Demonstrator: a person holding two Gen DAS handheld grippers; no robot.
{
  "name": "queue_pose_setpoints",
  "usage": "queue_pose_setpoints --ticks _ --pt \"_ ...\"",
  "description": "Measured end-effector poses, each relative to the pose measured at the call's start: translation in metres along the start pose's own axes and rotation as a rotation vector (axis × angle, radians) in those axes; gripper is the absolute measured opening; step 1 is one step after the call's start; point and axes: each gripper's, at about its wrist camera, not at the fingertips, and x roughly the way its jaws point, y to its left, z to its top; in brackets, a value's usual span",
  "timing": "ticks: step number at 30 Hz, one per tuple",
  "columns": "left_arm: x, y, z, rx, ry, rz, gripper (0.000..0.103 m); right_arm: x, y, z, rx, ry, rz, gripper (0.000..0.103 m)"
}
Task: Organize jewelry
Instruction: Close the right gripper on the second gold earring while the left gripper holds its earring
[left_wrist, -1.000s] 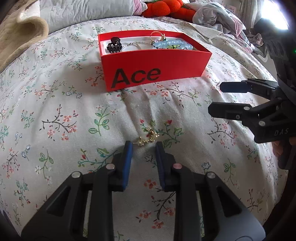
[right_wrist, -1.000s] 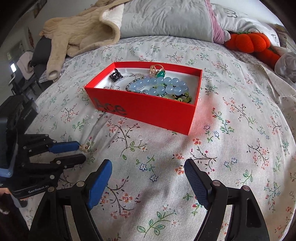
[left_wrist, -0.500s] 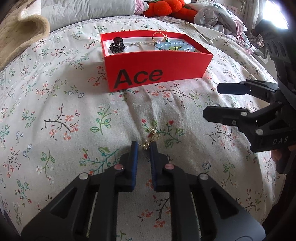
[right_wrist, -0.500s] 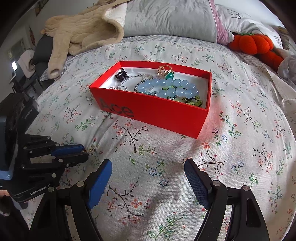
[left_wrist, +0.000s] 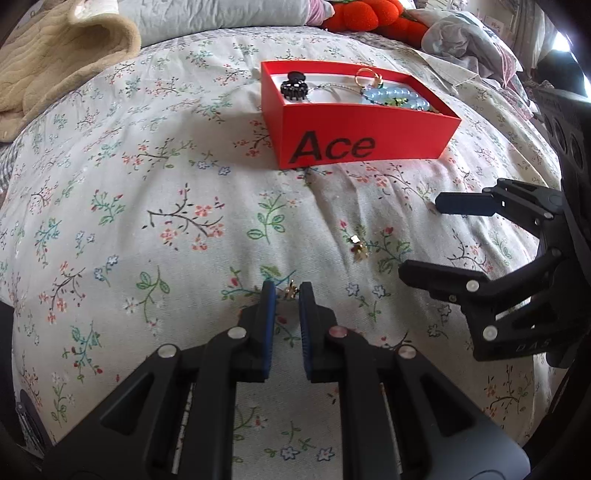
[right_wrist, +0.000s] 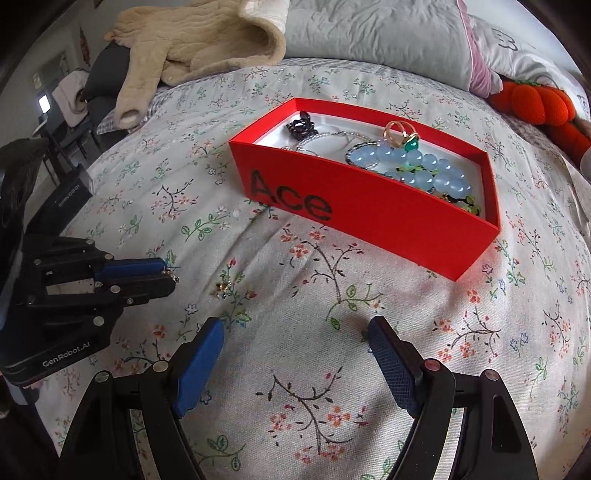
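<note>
Floral cotton covers the bed, which carries everything. Far right on it sits the red box marked "Ace" — inside lie blue beads, a gold ring and a black hair claw. The right tool hangs near the box with its jaws spread wide, gripping nothing. The left tool is clenched on a small gold earring at its tips — a second earring lies on the bed just beyond, to the right.
</note>
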Motion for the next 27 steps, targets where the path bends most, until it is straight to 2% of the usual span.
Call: queue_pose_setpoints --ticks 7,14,22,24,27 --pt "-0.003 0.016 -0.003 -0.074 0.026 0.014 0.014 0.011 0.030 0.004 -0.139 -0.018 0.005 0.081" --pt "-0.003 0.021 -0.004 -0.091 0.036 0.009 0.014 0.022 0.052 0.005 -0.255 -0.052 -0.056 0.065" --pt "-0.003 0.021 -0.004 -0.102 0.040 0.012 0.014 0.021 0.055 0.004 -0.279 -0.051 -0.065 0.039" --pt "-0.003 0.022 -0.004 -0.107 0.040 0.011 0.014 0.023 0.059 0.004 -0.287 -0.028 -0.022 0.015" --pt "-0.003 0.023 -0.005 -0.116 0.042 0.006 0.014 0.023 0.063 0.003 -0.279 -0.019 -0.028 0.011"
